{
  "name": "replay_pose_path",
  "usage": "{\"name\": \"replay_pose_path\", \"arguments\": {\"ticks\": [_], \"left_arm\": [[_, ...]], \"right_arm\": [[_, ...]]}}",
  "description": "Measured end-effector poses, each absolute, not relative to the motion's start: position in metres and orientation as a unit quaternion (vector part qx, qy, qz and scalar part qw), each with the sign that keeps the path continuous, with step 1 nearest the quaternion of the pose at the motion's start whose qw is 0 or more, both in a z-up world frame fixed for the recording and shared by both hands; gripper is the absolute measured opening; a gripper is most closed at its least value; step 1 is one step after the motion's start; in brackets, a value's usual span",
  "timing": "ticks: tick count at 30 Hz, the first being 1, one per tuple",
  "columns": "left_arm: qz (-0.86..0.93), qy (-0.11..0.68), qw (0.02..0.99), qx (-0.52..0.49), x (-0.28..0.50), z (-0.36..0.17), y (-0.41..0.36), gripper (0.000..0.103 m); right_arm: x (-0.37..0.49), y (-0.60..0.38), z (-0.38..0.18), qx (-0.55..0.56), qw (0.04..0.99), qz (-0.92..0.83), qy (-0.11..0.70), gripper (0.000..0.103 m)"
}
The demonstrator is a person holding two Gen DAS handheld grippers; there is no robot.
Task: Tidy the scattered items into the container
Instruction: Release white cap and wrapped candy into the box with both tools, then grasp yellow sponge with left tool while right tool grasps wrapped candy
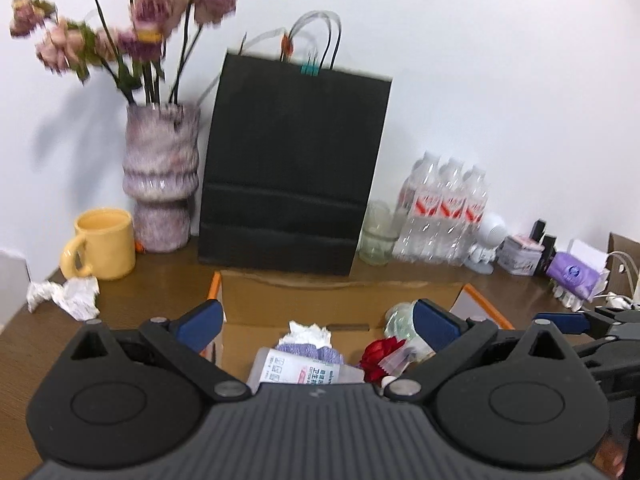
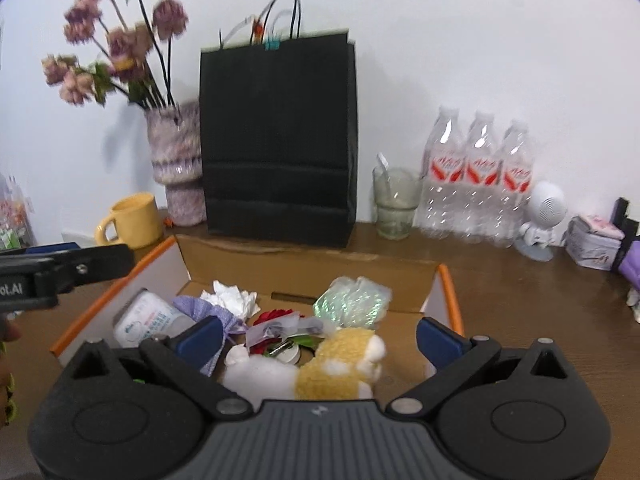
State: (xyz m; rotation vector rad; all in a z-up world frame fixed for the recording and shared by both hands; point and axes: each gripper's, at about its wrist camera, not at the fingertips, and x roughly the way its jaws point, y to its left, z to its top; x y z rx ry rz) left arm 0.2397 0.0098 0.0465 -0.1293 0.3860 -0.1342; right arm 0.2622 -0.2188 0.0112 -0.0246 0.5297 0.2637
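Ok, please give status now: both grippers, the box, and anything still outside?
Left gripper open, empty. Right gripper open, empty. Cardboard box holds plush toy, other items. Crumpled paper still on table near yellow mug.

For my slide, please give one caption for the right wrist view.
Open right gripper above a cardboard box holding a plush toy, tissue and bottle.

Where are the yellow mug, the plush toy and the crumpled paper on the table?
yellow mug point(image 1: 106, 246), left wrist view, outer side wall.
plush toy point(image 2: 336, 372), right wrist view, tan fleece body.
crumpled paper point(image 1: 66, 298), left wrist view, middle of wad.
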Motion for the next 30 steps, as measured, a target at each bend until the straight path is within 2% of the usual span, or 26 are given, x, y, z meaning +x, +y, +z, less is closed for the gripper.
{"name": "replay_pose_path", "arguments": {"ticks": [7,15,20,24,27,30], "left_arm": [[-0.067,0.181,0.978,-0.076,0.188,0.043,0.029,0.103],[-0.069,0.250,0.964,-0.060,0.150,0.009,0.034,0.103],[-0.081,0.293,0.951,-0.059,0.142,-0.013,0.029,0.103],[-0.087,0.319,0.943,-0.041,0.141,-0.024,0.018,0.102],[-0.081,0.326,0.942,-0.016,0.139,-0.028,0.011,0.092],[-0.087,0.335,0.938,-0.008,0.140,-0.031,0.006,0.084]], "right_arm": [[0.206,-0.245,0.014,-0.019,0.961,0.131,0.242,0.103],[0.163,-0.246,-0.015,-0.054,0.943,0.153,0.290,0.103],[0.152,-0.236,-0.036,-0.057,0.928,0.187,0.317,0.093],[0.157,-0.228,-0.055,-0.062,0.922,0.188,0.334,0.080],[0.163,-0.225,-0.063,-0.061,0.919,0.188,0.342,0.069],[0.168,-0.223,-0.069,-0.062,0.918,0.178,0.348,0.068]]}}
